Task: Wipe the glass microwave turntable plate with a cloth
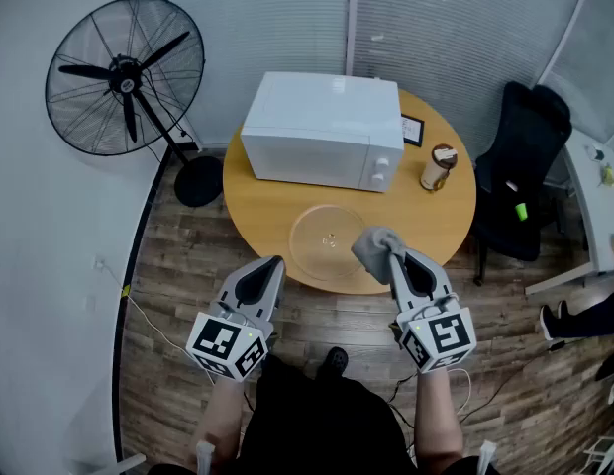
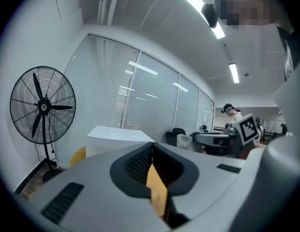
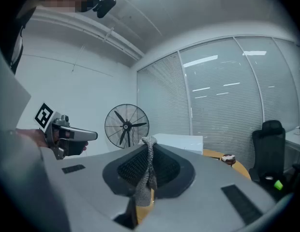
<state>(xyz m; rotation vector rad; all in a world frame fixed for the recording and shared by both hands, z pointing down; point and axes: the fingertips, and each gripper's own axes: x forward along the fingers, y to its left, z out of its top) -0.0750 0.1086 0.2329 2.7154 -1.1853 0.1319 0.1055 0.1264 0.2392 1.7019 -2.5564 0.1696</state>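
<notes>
The person is holding both grippers out over the near edge of the round wooden counter. The left gripper is hovering at the near left of the counter, its fingers pressed together with nothing between them. The right gripper is pinching a grey cloth between its closed fingers. The cloth is bunching up past the fingertips, over the right rim of the glass turntable plate; whether it is touching the glass is unclear. The plate is lying flat on the counter, just near of the white microwave. A small jar is standing right of the microwave. A pedestal fan is standing on the floor at the far left, and a black chair is sitting at the right.
</notes>
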